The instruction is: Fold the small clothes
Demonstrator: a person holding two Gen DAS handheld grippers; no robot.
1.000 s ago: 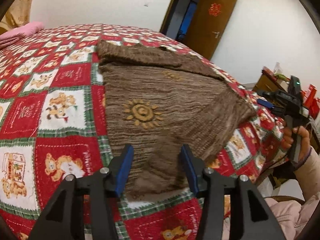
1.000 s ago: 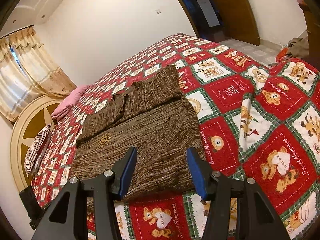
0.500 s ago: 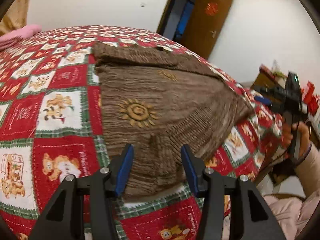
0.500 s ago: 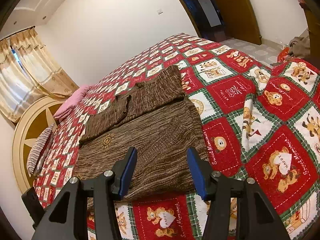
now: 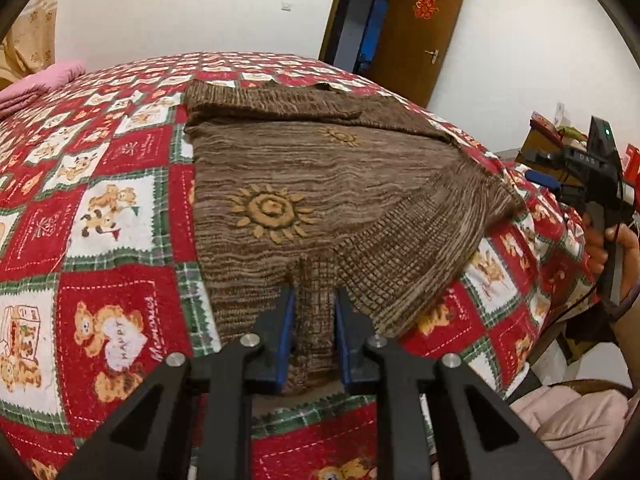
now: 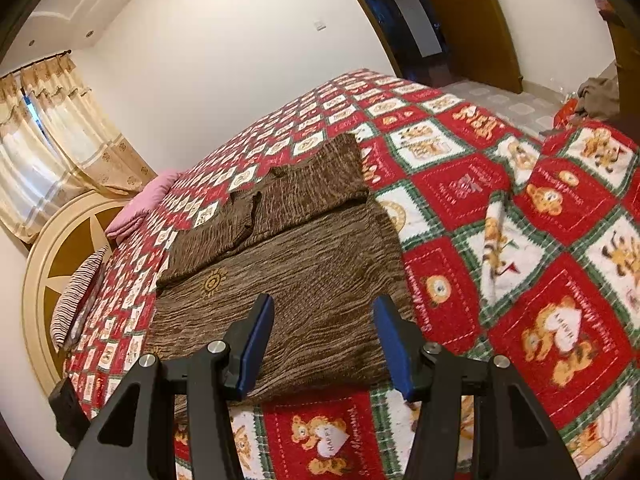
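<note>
White walls and an open brown door back a bed under a red, white and green teddy-bear quilt, where the brown knitted sweater with yellow suns lies flat. The left claw has just closed, pinching a ridge of the near hem, so a fold can begin. The right claw hovers half-open over its near hem corner; bare quilt lies left, right and far.

Sweater: one, brown, with two sun motifs in view
Quilt: one, red, white and green patchwork
Grippers: two, left gripper and right gripper
Blue pads: two per gripper
Pink pillow: one
Striped pillow: one
Door: one, brown
Curtain: one
</note>
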